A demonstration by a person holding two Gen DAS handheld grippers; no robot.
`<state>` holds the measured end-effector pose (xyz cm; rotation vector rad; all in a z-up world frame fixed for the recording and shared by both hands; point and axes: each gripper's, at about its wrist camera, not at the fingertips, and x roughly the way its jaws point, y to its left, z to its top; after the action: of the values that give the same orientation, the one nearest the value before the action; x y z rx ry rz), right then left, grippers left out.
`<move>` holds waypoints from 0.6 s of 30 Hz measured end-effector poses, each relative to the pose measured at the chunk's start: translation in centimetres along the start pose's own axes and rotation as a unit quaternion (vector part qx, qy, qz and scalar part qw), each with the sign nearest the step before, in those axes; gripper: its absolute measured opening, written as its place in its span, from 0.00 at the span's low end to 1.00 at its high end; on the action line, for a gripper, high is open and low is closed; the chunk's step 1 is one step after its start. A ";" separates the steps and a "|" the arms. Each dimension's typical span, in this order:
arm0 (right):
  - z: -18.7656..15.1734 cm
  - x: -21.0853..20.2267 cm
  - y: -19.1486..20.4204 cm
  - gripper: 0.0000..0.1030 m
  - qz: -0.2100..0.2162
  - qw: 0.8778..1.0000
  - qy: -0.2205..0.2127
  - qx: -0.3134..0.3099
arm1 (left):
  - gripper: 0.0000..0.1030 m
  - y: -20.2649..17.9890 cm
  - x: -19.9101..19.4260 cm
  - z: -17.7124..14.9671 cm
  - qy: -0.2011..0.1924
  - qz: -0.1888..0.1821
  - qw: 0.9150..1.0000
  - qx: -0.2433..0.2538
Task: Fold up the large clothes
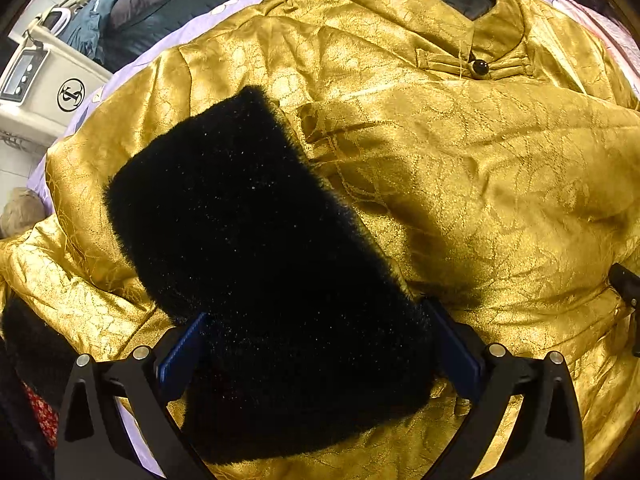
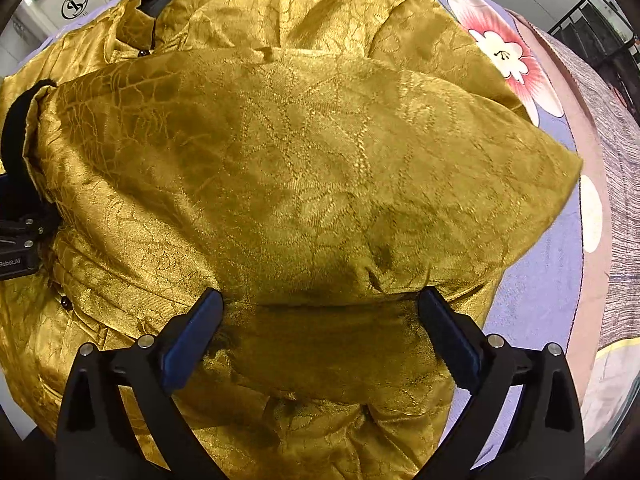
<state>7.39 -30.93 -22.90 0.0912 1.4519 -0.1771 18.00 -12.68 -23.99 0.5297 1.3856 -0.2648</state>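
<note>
Gold jacket (image 1: pixel 460 184): black fur cuff (image 1: pixel 256 248) hides front.

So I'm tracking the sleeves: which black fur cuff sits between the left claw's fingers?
The large fur cuff lying across the gold jacket front, framed by the open left claw. The other cuff lies off to its left edge.

between my left fingers: the black fur cuff (image 1: pixel 256 264) fills the gap of my left gripper (image 1: pixel 316 344); no way through.
between my right fingers: a folded gold sleeve (image 2: pixel 320 184) lies across the gap of my right gripper (image 2: pixel 320 336), jaws wide.
my right side: bare floral bedsheet (image 2: pixel 532 288), open to pass.
my left side: the other gripper's body (image 2: pixel 20 240) close by.
far edge: white machine (image 1: pixel 52 92) and dark clothes pile (image 1: pixel 160 4) block it.
</note>
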 end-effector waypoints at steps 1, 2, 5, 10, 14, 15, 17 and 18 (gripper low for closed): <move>0.1 0.2 0.0 0.94 0.000 1.000 0.001 0.000 | 0.96 0.0 0.0 0.0 0.002 0.000 1.000 0.000; 0.4 0.5 0.2 0.94 0.001 1.000 0.001 0.002 | 0.96 0.1 0.0 0.1 0.003 0.000 1.000 -0.001; 0.5 1.2 -0.1 0.95 0.012 1.000 -0.008 0.017 | 0.95 0.3 0.5 0.6 0.002 -0.002 1.000 0.001; 0.4 1.6 -0.5 0.96 0.014 1.000 -0.010 0.018 | 0.94 1.1 -1.6 -0.2 -0.034 -0.009 0.999 -0.023; 0.2 0.7 -0.4 0.95 0.012 1.000 0.012 0.024 | 0.94 3.7 -4.9 -3.1 -0.086 -0.049 0.992 -0.075; 0.1 -0.2 -0.7 0.95 0.019 0.999 -0.004 0.038 | 0.94 4.9 -5.6 -4.2 -0.094 -0.065 0.989 -0.094; 0.1 -2.0 -0.7 0.95 0.034 0.997 -0.039 0.052 | 0.94 7.2 -6.4 -6.3 -0.106 -0.092 0.982 -0.128; -0.4 -3.2 -0.5 0.95 0.035 0.996 -0.059 0.050 | 0.95 8.5 -6.8 -7.5 -0.110 -0.102 0.978 -0.148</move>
<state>6.60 -31.11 -19.74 0.2101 1.3203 -0.1949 14.39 -2.48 -16.40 0.1074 1.2357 -0.2677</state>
